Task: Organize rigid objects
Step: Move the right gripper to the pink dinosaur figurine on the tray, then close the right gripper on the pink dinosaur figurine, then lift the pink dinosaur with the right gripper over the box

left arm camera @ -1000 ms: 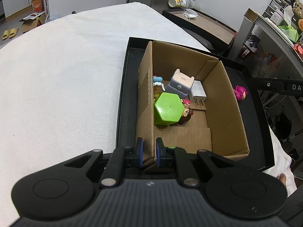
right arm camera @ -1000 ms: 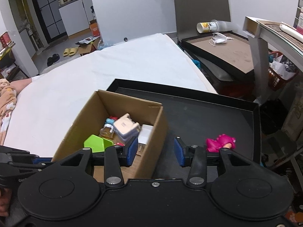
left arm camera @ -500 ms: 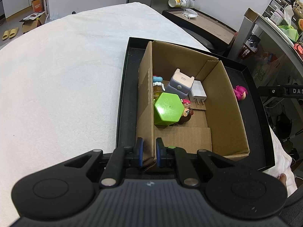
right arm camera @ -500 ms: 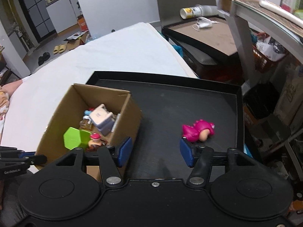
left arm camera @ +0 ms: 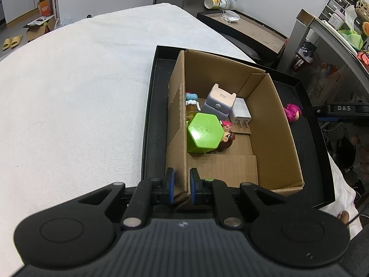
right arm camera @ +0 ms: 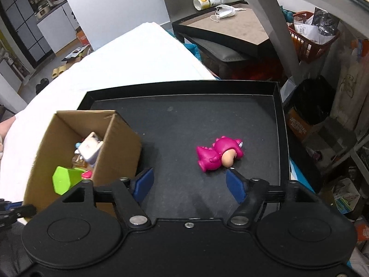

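The left gripper (left arm camera: 181,185) stays clamped on the cardboard box's (left arm camera: 272,120) near corner wall, unmoved. The right gripper (right arm camera: 188,183) has dropped closer to the black tray (right arm camera: 184,106), its jaws just opening wide and holding nothing. The pink dinosaur toy (right arm camera: 218,153) lies on its side just beyond them, now much nearer.

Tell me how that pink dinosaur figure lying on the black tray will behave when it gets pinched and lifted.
The pink dinosaur figure looks like moulded plastic, so probably stiff and light. Its glossy, rounded body may slip between flat pads. Lying on its side, it could pivot on the black tray if nudged.
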`<action>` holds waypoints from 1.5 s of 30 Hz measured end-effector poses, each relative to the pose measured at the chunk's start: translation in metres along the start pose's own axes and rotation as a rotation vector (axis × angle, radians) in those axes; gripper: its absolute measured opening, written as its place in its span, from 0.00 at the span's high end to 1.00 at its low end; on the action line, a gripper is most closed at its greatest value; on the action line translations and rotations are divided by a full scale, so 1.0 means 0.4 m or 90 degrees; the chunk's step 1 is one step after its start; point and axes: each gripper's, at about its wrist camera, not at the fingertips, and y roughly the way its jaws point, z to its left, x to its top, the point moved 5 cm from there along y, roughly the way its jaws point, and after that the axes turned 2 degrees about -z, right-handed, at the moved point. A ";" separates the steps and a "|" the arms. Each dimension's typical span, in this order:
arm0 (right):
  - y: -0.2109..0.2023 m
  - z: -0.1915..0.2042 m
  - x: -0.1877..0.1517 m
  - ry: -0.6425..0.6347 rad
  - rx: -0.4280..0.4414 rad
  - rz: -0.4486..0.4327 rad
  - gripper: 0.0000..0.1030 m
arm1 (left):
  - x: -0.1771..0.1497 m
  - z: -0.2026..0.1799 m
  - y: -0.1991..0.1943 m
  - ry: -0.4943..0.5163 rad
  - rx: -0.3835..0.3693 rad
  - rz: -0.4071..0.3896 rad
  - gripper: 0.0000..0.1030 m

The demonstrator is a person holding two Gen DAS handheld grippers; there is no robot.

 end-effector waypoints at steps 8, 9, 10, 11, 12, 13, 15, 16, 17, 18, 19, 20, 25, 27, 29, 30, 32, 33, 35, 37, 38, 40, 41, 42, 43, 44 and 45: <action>0.060 -0.003 0.008 -0.055 -0.019 0.003 0.14 | 0.001 0.000 0.003 -0.001 -0.001 0.003 0.88; 0.067 -0.006 0.008 -0.063 -0.023 0.004 0.14 | 0.000 0.000 0.003 -0.001 -0.001 0.003 0.88; 0.074 -0.008 0.007 -0.069 -0.026 0.006 0.13 | 0.000 0.000 0.003 -0.001 -0.001 0.003 0.88; 0.081 -0.011 0.006 -0.074 -0.028 0.007 0.13 | 0.000 0.000 0.004 -0.001 -0.001 0.002 0.88; 0.089 -0.016 0.005 -0.078 -0.031 0.007 0.13 | 0.000 0.000 0.004 0.000 -0.001 0.003 0.88; 0.096 -0.020 0.006 -0.080 -0.035 0.008 0.12 | 0.000 0.000 0.004 0.000 -0.001 0.003 0.88; 0.112 -0.028 0.006 -0.086 -0.040 0.008 0.12 | 0.000 0.000 0.004 -0.001 -0.001 0.003 0.88; 0.119 -0.031 0.006 -0.091 -0.042 0.007 0.12 | 0.000 0.000 0.004 -0.001 0.000 0.003 0.88; 0.126 -0.032 0.007 -0.095 -0.042 0.006 0.12 | 0.000 0.000 0.004 0.000 0.000 0.003 0.88; 0.133 -0.034 0.008 -0.100 -0.041 0.004 0.12 | 0.000 0.000 0.005 0.000 0.000 0.003 0.88; 0.139 -0.036 0.009 -0.102 -0.042 0.002 0.12 | -0.001 -0.001 0.005 0.001 0.001 0.003 0.88; 0.146 -0.039 0.009 -0.103 -0.044 0.002 0.12 | -0.001 -0.002 0.005 0.002 0.003 0.003 0.88; 0.171 -0.046 0.011 -0.118 -0.052 -0.004 0.12 | -0.001 -0.005 0.006 0.006 0.009 0.005 0.88; 0.180 -0.050 0.013 -0.120 -0.061 -0.009 0.12 | -0.001 -0.006 0.006 0.006 0.011 0.006 0.88; 0.184 -0.051 0.013 -0.122 -0.062 -0.013 0.12 | 0.000 -0.008 0.006 0.006 0.013 0.007 0.88; 0.186 -0.050 0.014 -0.123 -0.060 -0.015 0.12 | 0.000 -0.009 0.006 0.007 0.015 0.007 0.88; 0.188 -0.046 0.015 -0.128 -0.059 -0.020 0.19 | 0.000 -0.012 0.006 0.009 0.017 0.006 0.88; 0.189 -0.044 0.015 -0.130 -0.055 -0.020 0.25 | 0.000 -0.012 0.005 0.009 0.018 0.006 0.88; 0.190 -0.043 0.014 -0.131 -0.050 -0.016 0.38 | -0.001 -0.011 0.005 0.007 0.020 0.006 0.88; 0.184 -0.042 0.014 -0.128 -0.049 -0.017 0.38 | -0.001 -0.011 0.004 0.007 0.021 0.006 0.88; 0.179 -0.040 0.014 -0.128 -0.045 -0.019 0.38 | -0.001 -0.011 0.004 0.008 0.022 0.005 0.88; 0.169 -0.035 0.017 -0.131 -0.042 -0.021 0.38 | -0.001 -0.012 0.003 0.009 0.022 0.005 0.88; 0.161 -0.030 0.018 -0.133 -0.042 -0.024 0.38 | -0.001 -0.012 0.002 0.009 0.023 0.004 0.88; 0.152 -0.025 0.018 -0.134 -0.041 -0.026 0.38 | -0.001 -0.012 0.002 0.009 0.023 0.004 0.88; 0.143 -0.018 0.020 -0.135 -0.040 -0.029 0.38 | -0.001 -0.012 0.001 0.009 0.023 0.003 0.88; 0.134 -0.010 0.022 -0.136 -0.037 -0.031 0.38 | -0.001 -0.012 0.000 0.009 0.024 0.002 0.88; 0.124 -0.003 0.023 -0.139 -0.035 -0.033 0.38 | -0.002 -0.011 -0.001 0.009 0.025 0.002 0.88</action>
